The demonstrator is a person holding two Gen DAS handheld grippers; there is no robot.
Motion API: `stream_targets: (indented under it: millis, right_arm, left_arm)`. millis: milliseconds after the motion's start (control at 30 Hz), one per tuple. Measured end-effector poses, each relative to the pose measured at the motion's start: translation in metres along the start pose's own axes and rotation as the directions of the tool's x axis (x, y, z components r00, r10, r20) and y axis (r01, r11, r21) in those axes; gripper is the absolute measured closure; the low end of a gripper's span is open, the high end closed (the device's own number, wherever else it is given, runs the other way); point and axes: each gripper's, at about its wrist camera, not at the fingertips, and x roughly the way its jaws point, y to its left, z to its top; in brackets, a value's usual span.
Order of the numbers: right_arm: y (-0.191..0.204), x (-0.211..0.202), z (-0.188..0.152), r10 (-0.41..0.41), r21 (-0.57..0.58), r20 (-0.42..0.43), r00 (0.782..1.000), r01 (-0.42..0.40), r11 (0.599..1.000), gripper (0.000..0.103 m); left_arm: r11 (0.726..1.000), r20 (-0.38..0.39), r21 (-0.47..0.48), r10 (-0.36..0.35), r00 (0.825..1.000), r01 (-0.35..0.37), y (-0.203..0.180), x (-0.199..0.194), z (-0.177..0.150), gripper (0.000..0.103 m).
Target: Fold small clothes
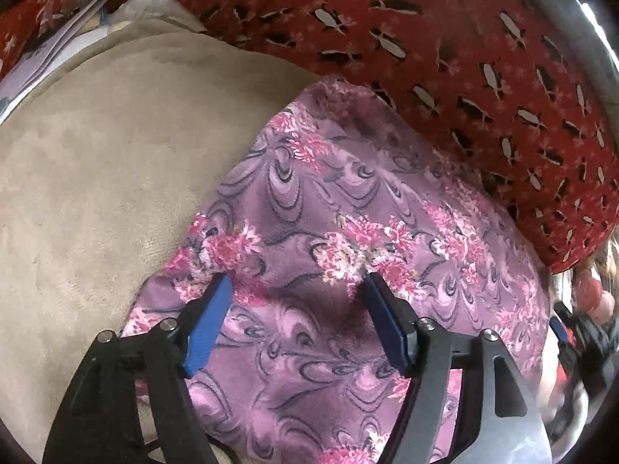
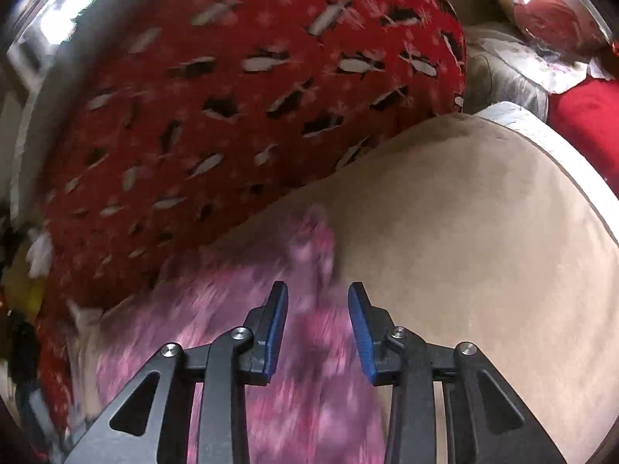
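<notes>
Going left to right: the left hand-held gripper (image 1: 298, 297) is hanging over the purple flowered cloth (image 1: 348, 212) with its blue pads spread wide and nothing pinched between them, so I'd say it's released and just lining up over the near part of the fabric for a fold. The cloth is lying flat-ish on a tan cushion (image 1: 96, 174), its far corner running up against a red patterned blanket (image 1: 425, 38), which is probably why it's sitting at an angle. The right hand-held gripper (image 2: 317, 301) is hovering over the same cloth's edge, where purple meets tan, with its pads parted and nothing caught between them. That view is blurring a lot. The surface is looking like soft plush, a bed or couch maybe. Some papers (image 1: 50, 38) are sitting at the far left, and there's clutter off to the right.
</notes>
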Motion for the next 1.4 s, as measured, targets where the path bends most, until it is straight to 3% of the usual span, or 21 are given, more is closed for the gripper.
stream_targets:
  millis: [67,100,133,167,233,300,433,533,600,633,700,733,800,867,933,1000,1067,1167,1333,1367,1400]
  right_arm:
    - [-0.011,0.025,0.007,-0.006,0.092,-0.041,0.999,0.010,0.996,0.068]
    - [-0.018,0.033,0.007,0.028,0.138,-0.070,0.997,-0.018,0.990,0.075]
    - [-0.019,0.040,0.007,0.088,0.162,-0.087,0.992,-0.073,0.984,0.096]
    - [-0.014,0.039,0.005,0.124,0.140,-0.079,0.989,-0.112,0.984,0.096]
    - [-0.004,0.034,0.003,0.056,0.017,-0.023,0.998,-0.055,0.998,0.096]
    - [-0.007,0.046,0.002,-0.001,0.005,-0.093,0.996,0.002,1.000,0.095]
    - [-0.007,0.006,0.003,0.053,0.040,0.011,0.999,-0.053,0.998,0.089]
    - [0.001,-0.019,-0.014,0.142,-0.041,0.057,0.988,-0.139,0.989,0.085]
    - [0.005,-0.007,-0.033,0.117,-0.109,-0.031,0.993,-0.120,0.987,0.077]
    - [0.004,0.009,-0.048,0.055,-0.139,-0.113,0.992,-0.071,0.988,0.076]
    - [0.004,-0.001,-0.056,0.059,-0.151,-0.038,0.998,-0.064,0.986,0.076]
    - [0.006,-0.004,-0.055,0.044,-0.144,-0.051,0.998,-0.051,0.988,0.074]
    - [0.015,-0.022,-0.057,0.091,-0.129,-0.017,0.996,-0.093,0.987,0.074]
    - [0.025,-0.033,-0.062,0.147,-0.158,0.007,0.989,-0.144,0.977,0.073]
    - [0.033,-0.027,-0.075,0.161,-0.201,-0.041,0.986,-0.166,0.965,0.056]
    - [0.045,-0.009,-0.090,0.097,-0.284,-0.111,0.989,-0.125,0.951,0.055]
    - [0.061,-0.019,-0.096,0.051,-0.372,-0.058,0.997,-0.069,0.926,0.053]
    - [0.071,-0.032,-0.090,0.167,-0.342,-0.055,0.984,-0.176,0.923,0.054]
    - [0.075,0.003,-0.098,0.158,-0.363,-0.102,0.982,-0.185,0.913,0.050]
    - [0.071,0.003,-0.103,0.191,-0.382,-0.062,0.980,-0.200,0.902,0.050]
    - [0.067,0.002,-0.107,0.219,-0.384,-0.040,0.975,-0.218,0.897,0.049]
  left_arm:
    - [1.000,0.000,0.000,-0.002,1.000,0.002,-0.004,0.000,0.000,0.030]
    - [1.000,0.002,0.001,-0.004,1.000,0.004,-0.003,0.000,-0.001,0.030]
    - [1.000,0.005,-0.002,-0.006,1.000,0.006,-0.003,-0.001,-0.001,0.030]
    - [1.000,0.009,-0.010,-0.009,1.000,0.010,-0.001,-0.001,0.000,0.030]
    - [1.000,0.011,-0.011,-0.006,1.000,0.006,0.002,0.003,0.001,0.029]
    - [1.000,0.019,0.002,0.004,1.000,-0.004,0.000,0.002,-0.001,0.029]
    - [0.998,0.040,-0.037,-0.056,0.998,0.057,0.005,-0.010,0.001,0.029]
    - [0.992,0.060,-0.044,-0.115,0.992,0.118,0.005,-0.020,0.002,0.029]
    - [0.996,0.021,-0.027,-0.081,0.996,0.082,0.002,-0.011,-0.001,0.029]
    - [0.998,-0.014,-0.018,-0.058,0.998,0.058,0.000,-0.002,-0.003,0.029]
    - [0.999,-0.018,0.040,-0.025,1.000,0.025,-0.006,-0.001,-0.006,0.029]
    - [0.998,-0.030,0.064,-0.025,0.999,0.027,-0.009,-0.006,-0.006,0.029]
    - [0.993,-0.067,0.050,-0.104,0.992,0.108,-0.003,-0.016,-0.003,0.029]
    - [0.986,-0.074,-0.007,-0.168,0.983,0.168,0.012,-0.028,0.007,0.029]
    - [0.980,-0.060,-0.066,-0.189,0.980,0.185,0.029,-0.039,0.024,0.029]
    - [0.981,-0.075,-0.097,-0.178,0.981,0.171,0.045,-0.045,0.046,0.029]
    - [0.982,-0.097,-0.115,-0.159,0.983,0.147,0.058,-0.046,0.066,0.029]
    - [0.988,-0.151,-0.119,-0.117,0.982,0.100,0.073,-0.033,0.089,0.029]
    - [0.971,-0.318,-0.185,-0.206,0.926,0.152,0.078,0.017,0.084,0.029]
    - [0.970,-0.327,-0.183,-0.212,0.921,0.159,0.075,0.022,0.081,0.028]
    - [0.975,-0.317,-0.156,-0.199,0.927,0.156,0.068,0.023,0.079,0.025]
